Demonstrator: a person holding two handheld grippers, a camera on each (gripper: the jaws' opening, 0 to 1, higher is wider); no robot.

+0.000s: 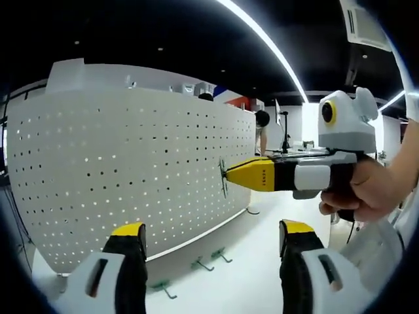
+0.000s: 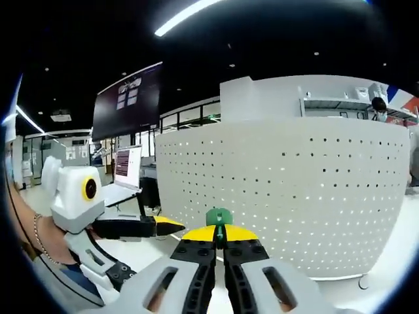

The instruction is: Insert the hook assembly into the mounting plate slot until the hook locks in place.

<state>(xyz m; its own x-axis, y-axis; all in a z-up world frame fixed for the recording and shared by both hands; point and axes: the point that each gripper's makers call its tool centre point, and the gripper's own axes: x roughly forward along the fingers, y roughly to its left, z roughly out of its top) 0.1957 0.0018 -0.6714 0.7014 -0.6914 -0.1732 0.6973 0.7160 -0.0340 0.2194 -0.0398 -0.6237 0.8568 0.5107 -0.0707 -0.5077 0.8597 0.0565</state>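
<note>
Pegboard point(image 1: 131, 170), white perforated panel, faces you. Right gripper point(image 1: 227, 175) pinches green hook point(image 2: 218, 218) at panel, aligning insertion; left gripper point(image 1: 209, 245) spread, idle below.

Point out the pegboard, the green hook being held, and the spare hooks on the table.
pegboard point(image 1: 131, 170): left gripper view, on its perforated face.
green hook point(image 2: 218, 217): right gripper view, on its green head above the shut right tongs.
spare hooks point(image 1: 203, 264): left gripper view, on the middle hook lying below the board.

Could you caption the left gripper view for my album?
Right gripper presses a green hook against the white pegboard.
</note>
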